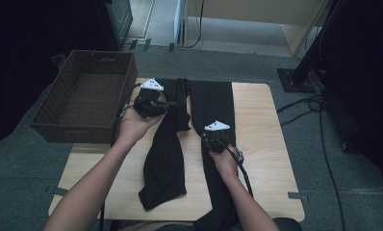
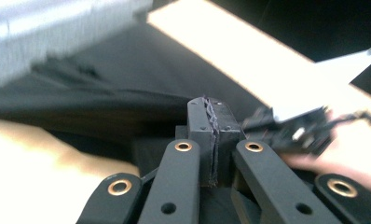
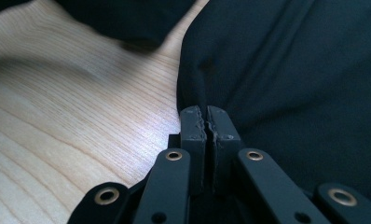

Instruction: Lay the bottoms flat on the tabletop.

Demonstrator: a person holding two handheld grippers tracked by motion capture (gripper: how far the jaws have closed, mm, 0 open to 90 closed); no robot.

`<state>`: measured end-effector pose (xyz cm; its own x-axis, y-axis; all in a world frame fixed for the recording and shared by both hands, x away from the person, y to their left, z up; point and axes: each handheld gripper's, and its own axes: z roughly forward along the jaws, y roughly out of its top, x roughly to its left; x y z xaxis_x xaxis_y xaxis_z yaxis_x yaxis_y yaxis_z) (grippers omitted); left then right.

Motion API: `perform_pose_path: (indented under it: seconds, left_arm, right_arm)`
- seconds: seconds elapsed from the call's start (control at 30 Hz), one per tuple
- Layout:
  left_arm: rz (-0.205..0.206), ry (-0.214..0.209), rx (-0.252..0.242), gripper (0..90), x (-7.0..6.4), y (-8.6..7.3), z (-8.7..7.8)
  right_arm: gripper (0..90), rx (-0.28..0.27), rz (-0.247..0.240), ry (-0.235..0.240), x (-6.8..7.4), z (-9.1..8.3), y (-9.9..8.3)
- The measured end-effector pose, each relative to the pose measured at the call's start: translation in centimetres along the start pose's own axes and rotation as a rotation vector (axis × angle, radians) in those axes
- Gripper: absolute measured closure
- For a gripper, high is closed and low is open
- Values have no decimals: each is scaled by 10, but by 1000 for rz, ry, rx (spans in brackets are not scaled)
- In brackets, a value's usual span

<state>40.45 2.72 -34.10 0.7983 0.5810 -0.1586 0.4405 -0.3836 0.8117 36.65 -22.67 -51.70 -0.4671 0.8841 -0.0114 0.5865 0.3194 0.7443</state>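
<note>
No legible text, seemingly.

The high view looks forward and down from above the person's side onto the whole pale wooden tabletop [image 1: 261,125]. Each gripper view rides low and very near, looking along its own black jaws. All three share the black cloth garment [image 1: 213,103] [image 2: 127,65] [image 3: 291,70] and tabletop [image 3: 58,93].

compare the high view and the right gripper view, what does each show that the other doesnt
High view alone: the wicker basket off the table's left edge, both forearms, the left gripper over the black trousers, the carpet and cables. Right gripper view alone: wood grain up close, and the right gripper with its fingers pressed together at the cloth's edge, with no cloth visibly between them. Both share: the trousers, the wooden table, the right gripper.
</note>
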Motion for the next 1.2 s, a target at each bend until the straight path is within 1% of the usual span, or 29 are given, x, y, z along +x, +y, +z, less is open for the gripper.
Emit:
perform_pose_path:
  seconds: [0.03,0.1,0.13,0.27,0.33,0.4,0.43,0.5,0.53,0.6,0.77,0.8,0.83,0.87,0.9,1.0,1.07,1.1,1.13,1.2]
  left_arm:
    - [0,7,-15,900,1,2,-4]
    - [-12,23,-6,900,9,-1,-8]
    - [-18,35,3,898,13,-6,-9]
    - [-52,110,48,888,31,-31,-8]
    - [-71,148,75,856,41,-43,-8]
    - [-110,159,77,789,48,-53,-10]
    - [-122,162,72,772,51,-56,-13]
    - [-132,157,60,737,52,-59,-18]
    - [-136,144,60,726,51,-60,-20]
    - [-133,132,59,718,47,-62,-21]
    - [-138,78,64,707,36,-76,-12]
    - [-138,78,64,703,36,-76,-12]
    - [-135,65,80,698,31,-84,-6]
    - [-138,57,84,694,28,-89,-3]
    - [-138,48,98,690,26,-93,0]
    - [-143,35,126,655,20,-106,9]
    - [-142,34,140,600,17,-115,15]
    - [-148,24,142,552,16,-119,18]
    - [-151,14,153,526,14,-124,21]
    - [-141,14,175,487,8,-134,28]
  right_arm:
    - [867,-1,1,0,0,0,0]
    - [867,-1,1,-1,0,0,0]
    - [867,-1,0,-1,0,0,0]
    - [867,0,-4,0,0,0,0]
    - [867,-1,-4,-2,0,0,0]
    - [867,-1,-3,-1,0,0,-1]
    - [867,0,-3,-1,1,-1,-1]
    - [867,-3,-3,-3,1,0,-1]
    - [867,-5,-3,-4,1,0,-1]
    - [867,-6,-5,-6,1,0,-1]
    - [867,-7,-3,-6,1,0,-1]
    - [867,-8,-5,-6,1,-1,-2]
    - [867,-9,-6,-6,1,-1,-2]
    - [867,-9,-10,-8,1,-1,-2]
    - [866,-9,-12,-7,0,-1,-2]
    - [866,-10,-9,-7,1,-1,-2]
    - [866,-12,-8,-6,1,-1,-2]
    - [866,-12,-3,-5,1,-1,-3]
    - [865,-15,-2,-5,1,-1,-3]
    - [864,-16,-2,-5,1,-1,-3]
